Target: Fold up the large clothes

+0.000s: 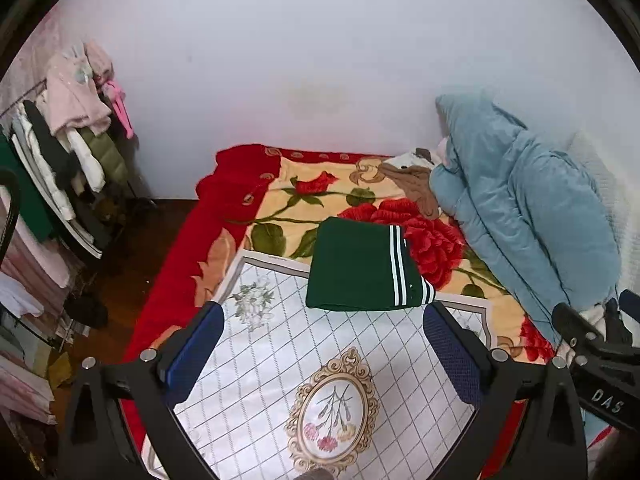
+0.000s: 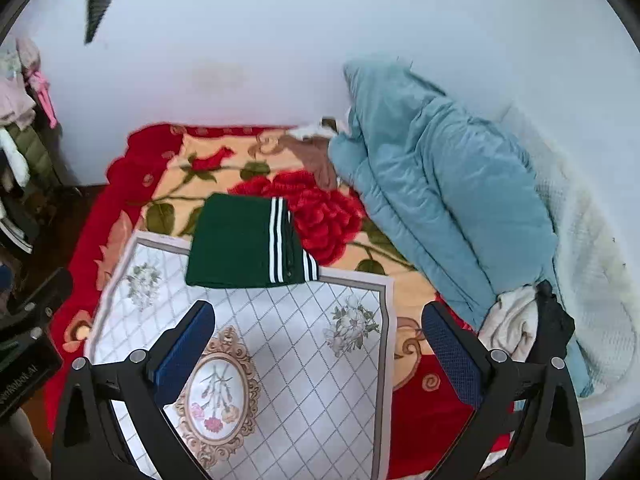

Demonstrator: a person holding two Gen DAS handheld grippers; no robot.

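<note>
On the bed (image 1: 168,304), a folded green garment (image 1: 360,268) straddled the far edge of the white patterned cloth (image 1: 328,360), at twelve o'clock from the left hand-held gripper (image 1: 324,344) and eleven o'clock from the right hand-held gripper (image 2: 320,344). Its striped end pointed toward three o'clock, long axis running nine-to-three. Both grippers hovered spread wide and empty, the left seemingly nearer.

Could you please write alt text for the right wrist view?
A folded green garment with white stripes lies on a white patterned mat over a rose blanket on a bed. The right gripper hovers open above the mat; a blue quilt lies bunched at right.
</note>
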